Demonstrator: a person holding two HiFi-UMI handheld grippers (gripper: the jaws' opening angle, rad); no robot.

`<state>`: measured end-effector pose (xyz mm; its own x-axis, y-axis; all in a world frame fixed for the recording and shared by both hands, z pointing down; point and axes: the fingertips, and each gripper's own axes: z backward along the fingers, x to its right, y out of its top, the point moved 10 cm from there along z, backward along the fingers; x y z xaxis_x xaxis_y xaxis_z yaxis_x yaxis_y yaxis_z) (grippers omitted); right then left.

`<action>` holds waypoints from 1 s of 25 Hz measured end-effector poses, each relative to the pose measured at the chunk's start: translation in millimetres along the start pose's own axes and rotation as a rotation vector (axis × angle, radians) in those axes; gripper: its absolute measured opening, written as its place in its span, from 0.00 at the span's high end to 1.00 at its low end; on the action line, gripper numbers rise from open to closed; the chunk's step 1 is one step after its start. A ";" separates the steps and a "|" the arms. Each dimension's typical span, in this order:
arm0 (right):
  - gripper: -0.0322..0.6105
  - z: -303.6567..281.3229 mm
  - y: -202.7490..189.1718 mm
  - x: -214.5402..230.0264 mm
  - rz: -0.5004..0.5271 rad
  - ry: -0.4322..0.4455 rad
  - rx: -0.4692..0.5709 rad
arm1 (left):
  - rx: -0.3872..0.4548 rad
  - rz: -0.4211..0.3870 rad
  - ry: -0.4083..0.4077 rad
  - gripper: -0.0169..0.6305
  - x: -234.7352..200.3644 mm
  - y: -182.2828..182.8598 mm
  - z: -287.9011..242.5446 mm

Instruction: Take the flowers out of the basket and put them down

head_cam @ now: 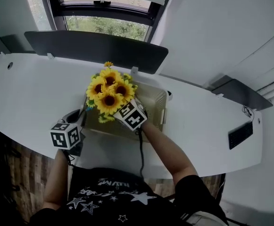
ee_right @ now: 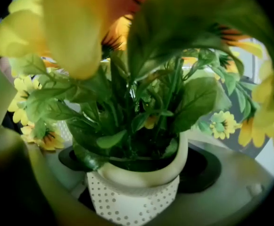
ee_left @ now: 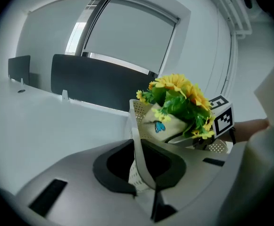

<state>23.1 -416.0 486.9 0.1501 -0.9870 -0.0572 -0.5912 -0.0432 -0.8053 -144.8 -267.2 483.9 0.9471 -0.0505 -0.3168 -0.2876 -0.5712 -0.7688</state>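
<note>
My left tongs (ee_left: 144,173) stand nearly closed, pinching the perforated wall of the basket (ee_left: 137,112) near its 8 o'clock corner. My right tongs (ee_right: 137,187) are clamped on the pale pot (ee_right: 144,173) of the flowers (head_cam: 109,91), and its rim fills the gap between the jaws. In the head view the yellow blooms sit over the basket's 9 o'clock end. The basket rests on the white desk (head_cam: 28,93) at my 12 o'clock.

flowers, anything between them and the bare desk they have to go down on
Yes: the flowers sit over the basket, so its walls lie between them and the desk. The left gripper grips the basket's near wall; the right gripper holds the pot.
</note>
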 end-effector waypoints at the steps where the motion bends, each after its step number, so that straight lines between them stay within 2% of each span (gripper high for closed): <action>1: 0.13 4.7 5.1 1.7 0.002 -0.005 0.005 | 0.004 -0.003 0.000 0.90 0.2 0.6 -0.3; 7: 0.13 24.2 21.8 0.7 -0.029 -0.017 0.034 | 0.047 -0.057 -0.070 0.89 -0.3 2.3 0.0; 10: 0.13 29.9 27.5 -6.8 -0.048 -0.046 0.044 | 0.084 -0.147 -0.074 0.84 2.0 4.0 5.8; 12: 0.13 32.7 31.3 -11.9 -0.063 -0.075 0.053 | 0.143 -0.179 -0.076 0.81 -0.8 8.5 13.8; 14: 0.13 34.6 35.5 -17.2 -0.083 -0.099 0.064 | 0.190 -0.170 -0.084 0.76 -7.4 13.7 21.3; 17: 0.13 35.3 43.7 -28.5 -0.106 -0.112 0.086 | 0.214 -0.170 -0.104 0.76 -18.6 18.5 29.5; 25: 0.13 20.4 90.9 -60.7 -0.142 -0.147 0.140 | 0.201 -0.192 -0.182 0.76 -64.3 35.8 48.9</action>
<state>-23.5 -356.9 405.2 0.3432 -0.9392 -0.0145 -0.4422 -0.1479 -0.8847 -223.0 -244.4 449.6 0.9512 0.1996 -0.2355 -0.1458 -0.3822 -0.9125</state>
